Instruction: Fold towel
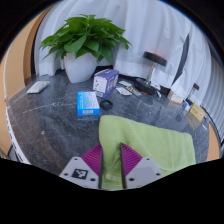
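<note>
A light green towel [150,145] lies on the dark marble table [50,120], spreading ahead and to the right of the fingers. My gripper [112,162] has its two pink pads close on either side of a bunched fold of the towel's near edge. Both pads [94,158] press on the cloth, which runs up between them and out over the table.
A blue and white box [88,103] lies ahead on the left. A purple and white box [105,80] stands beyond it. A potted plant in a white pot [80,55] stands at the back left. Dark small items [135,90] and a stool [152,65] are further back.
</note>
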A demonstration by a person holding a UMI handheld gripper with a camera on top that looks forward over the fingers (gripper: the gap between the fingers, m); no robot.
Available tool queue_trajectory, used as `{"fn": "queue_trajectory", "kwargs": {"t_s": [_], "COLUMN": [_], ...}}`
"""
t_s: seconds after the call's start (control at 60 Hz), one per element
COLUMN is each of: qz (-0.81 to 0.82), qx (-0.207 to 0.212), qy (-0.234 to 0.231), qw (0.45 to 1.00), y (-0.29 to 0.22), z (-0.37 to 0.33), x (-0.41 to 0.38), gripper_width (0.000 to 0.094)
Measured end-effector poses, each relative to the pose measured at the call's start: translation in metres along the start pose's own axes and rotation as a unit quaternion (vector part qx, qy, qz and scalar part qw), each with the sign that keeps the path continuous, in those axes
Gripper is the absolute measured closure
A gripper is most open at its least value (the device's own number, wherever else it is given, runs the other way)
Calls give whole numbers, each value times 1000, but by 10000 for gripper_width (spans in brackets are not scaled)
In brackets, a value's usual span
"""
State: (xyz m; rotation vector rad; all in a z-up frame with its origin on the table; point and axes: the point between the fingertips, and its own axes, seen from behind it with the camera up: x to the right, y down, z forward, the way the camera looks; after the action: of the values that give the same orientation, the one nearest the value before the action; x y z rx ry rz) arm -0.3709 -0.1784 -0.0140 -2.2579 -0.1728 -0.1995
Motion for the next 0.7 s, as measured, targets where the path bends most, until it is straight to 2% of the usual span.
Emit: {"fn": "queue_trajectory", "kwargs": {"t_s": [0.05, 0.133, 0.233, 0.383, 0.483, 0.617, 0.65, 0.7], "qz": [-6, 16, 40, 133, 187, 216, 218, 223], "qx": [0, -5, -8, 42, 76, 63, 43, 19], "qy": [8, -6, -32, -119, -135, -109, -100, -93], "qw": [1000, 1000, 999, 983, 970, 968, 970, 970], "y": [-1, -5, -18, -95, -129, -97, -82, -58], "z": [2, 2, -10, -71, -96, -76, -65, -51], "x": [6, 6, 3, 15, 62, 134, 147, 165], "gripper_width": [811, 890, 894, 893, 895, 883, 858, 764]}}
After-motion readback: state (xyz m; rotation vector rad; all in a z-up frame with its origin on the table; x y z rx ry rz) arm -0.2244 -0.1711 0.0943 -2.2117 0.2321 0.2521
